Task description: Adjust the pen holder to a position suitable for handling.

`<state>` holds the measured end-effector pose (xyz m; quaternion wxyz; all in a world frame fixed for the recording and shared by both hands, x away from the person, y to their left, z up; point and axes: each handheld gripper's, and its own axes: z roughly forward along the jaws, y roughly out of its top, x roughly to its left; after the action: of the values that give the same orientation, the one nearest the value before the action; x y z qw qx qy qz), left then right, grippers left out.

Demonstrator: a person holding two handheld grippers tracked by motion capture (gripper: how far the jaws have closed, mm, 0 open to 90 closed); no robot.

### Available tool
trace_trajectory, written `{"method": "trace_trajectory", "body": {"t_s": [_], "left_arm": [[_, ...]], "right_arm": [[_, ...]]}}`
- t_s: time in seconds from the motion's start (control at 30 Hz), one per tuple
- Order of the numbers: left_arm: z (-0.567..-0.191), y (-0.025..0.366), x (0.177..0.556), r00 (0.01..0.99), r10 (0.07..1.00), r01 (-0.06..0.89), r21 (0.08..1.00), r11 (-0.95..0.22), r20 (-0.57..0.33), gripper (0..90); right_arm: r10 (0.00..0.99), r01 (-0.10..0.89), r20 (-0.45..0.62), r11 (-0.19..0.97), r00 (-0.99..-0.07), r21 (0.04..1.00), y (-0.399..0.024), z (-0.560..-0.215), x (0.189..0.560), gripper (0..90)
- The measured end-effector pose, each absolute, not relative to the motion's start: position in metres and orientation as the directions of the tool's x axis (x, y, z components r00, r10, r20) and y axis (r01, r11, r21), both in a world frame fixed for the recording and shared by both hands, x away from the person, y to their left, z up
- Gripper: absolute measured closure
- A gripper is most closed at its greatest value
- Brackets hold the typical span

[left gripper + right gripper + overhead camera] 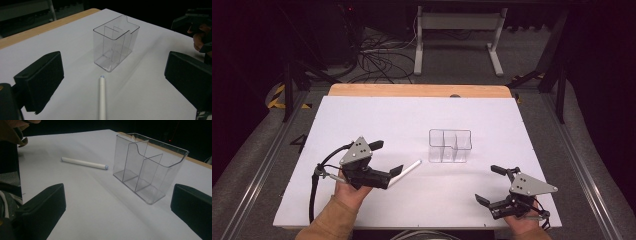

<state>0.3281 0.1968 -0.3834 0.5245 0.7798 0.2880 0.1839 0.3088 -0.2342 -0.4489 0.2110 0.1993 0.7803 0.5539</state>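
A clear plastic organizer with upright dividers stands empty at the middle of the white table. A white pen lies flat just to its left, its tip towards the organizer. My left gripper is open, low over the table at the pen's near end. In the left gripper view the pen runs up between the wide-apart jaws towards the organizer. My right gripper is open near the front right corner and holds nothing. Its view faces the organizer and the pen.
A wooden strip runs along the table's far edge. Beyond it, on the floor, are white table legs and loose cables. A metal rail borders the table on the right. The left hand shows in the right gripper view.
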Motion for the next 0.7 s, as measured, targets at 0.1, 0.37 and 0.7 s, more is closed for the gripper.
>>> {"method": "trace_trajectory", "body": {"t_s": [0.1, 0.37, 0.7], "left_arm": [[-0.383, 0.196, 0.328, 0.774, 0.633, 0.256, 0.925, -0.28, -0.023, 3.1], [-0.378, 0.191, 0.333, 0.81, 0.585, 0.296, 0.896, -0.33, -0.052, 6.5], [-0.376, 0.174, 0.347, 0.804, 0.59, 0.398, 0.806, -0.438, -0.076, 9.1]], "right_arm": [[0.544, 0.082, -0.103, 0.305, -0.833, 0.949, -0.234, -0.449, 0.309, 0.3], [0.54, 0.082, -0.099, 0.3, -0.836, 0.95, -0.234, -0.449, 0.31, 0.0], [0.502, 0.074, -0.08, 0.279, -0.861, 0.957, -0.236, -0.448, 0.308, 0.0]]}}
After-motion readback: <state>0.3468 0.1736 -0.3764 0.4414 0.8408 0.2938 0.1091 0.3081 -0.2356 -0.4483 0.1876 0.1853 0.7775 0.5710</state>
